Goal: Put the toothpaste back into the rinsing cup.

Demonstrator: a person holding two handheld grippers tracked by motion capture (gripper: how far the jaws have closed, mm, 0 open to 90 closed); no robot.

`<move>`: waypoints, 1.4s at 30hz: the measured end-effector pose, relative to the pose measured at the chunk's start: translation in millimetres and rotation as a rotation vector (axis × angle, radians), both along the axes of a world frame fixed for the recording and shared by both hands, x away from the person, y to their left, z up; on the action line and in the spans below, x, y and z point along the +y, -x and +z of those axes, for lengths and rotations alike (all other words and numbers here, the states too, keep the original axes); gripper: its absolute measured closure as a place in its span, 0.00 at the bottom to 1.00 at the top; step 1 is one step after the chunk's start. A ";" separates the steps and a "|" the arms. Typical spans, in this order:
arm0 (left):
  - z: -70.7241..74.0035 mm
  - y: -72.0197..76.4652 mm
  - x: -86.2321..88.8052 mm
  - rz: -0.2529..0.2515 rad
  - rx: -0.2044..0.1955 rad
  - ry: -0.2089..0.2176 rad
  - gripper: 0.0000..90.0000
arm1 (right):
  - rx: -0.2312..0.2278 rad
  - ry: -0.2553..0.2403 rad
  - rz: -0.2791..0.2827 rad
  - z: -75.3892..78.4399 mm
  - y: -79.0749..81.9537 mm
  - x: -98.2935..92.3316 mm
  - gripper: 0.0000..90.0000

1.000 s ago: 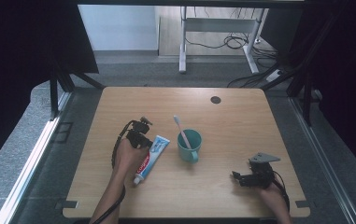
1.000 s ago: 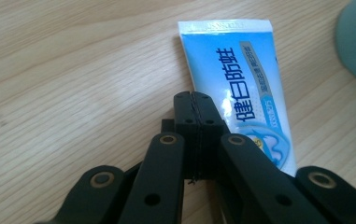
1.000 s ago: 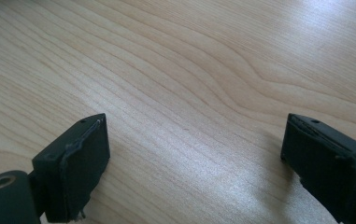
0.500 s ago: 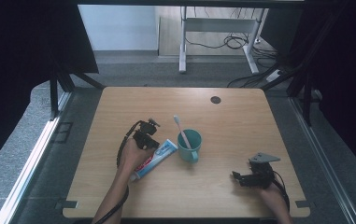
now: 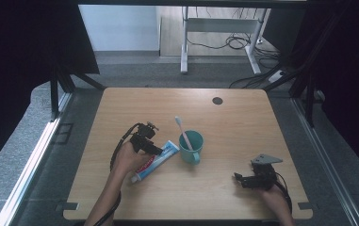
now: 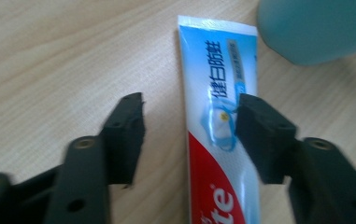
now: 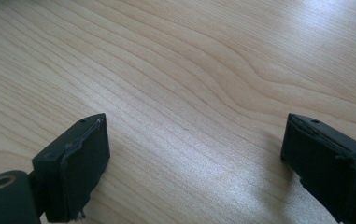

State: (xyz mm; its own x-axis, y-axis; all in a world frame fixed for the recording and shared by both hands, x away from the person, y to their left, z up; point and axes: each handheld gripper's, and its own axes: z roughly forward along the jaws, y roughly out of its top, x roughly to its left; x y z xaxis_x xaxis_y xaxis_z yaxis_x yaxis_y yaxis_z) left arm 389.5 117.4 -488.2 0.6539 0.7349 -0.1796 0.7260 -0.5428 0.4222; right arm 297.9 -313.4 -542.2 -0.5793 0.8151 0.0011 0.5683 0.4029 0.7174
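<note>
Toothpaste tube (image 5: 156, 159) flat, long axis diagonal – crimp twd cup (image 5: 191, 146), L gripper (image 6: 189, 137) fingers just opened, straddling it, R gripper (image 7: 194, 168) fingers apart.

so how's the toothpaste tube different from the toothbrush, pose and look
The toothpaste tube lies flat on the table; the toothbrush stands tilted in the teal cup. The tube is broad, blue, white and red; the toothbrush is thin and pale. The tube sits between the left claw's open jaws; the toothbrush is apart from both claws. Both are beside the cup.
</note>
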 end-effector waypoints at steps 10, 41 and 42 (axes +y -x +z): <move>-1.8 14.6 -1.1 -0.031 0.027 -0.035 0.18 | 0.000 0.000 0.000 0.0 0.0 0.0 0.08; -15.7 29.8 -12.3 -0.140 0.139 -0.233 0.39 | 0.000 0.000 0.000 0.0 0.0 0.1 0.08; -15.7 29.8 -12.3 -0.140 0.139 -0.233 0.40 | 0.000 0.000 0.000 0.0 0.0 0.1 0.08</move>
State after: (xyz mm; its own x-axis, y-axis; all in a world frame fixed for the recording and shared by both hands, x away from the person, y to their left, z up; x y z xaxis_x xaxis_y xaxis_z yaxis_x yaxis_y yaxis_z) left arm 359.7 105.1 -503.8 0.7328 0.6712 -0.1118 0.6794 -0.7123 0.1764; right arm 297.9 -313.3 -542.2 -0.5791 0.8153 0.0012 0.5684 0.4027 0.7175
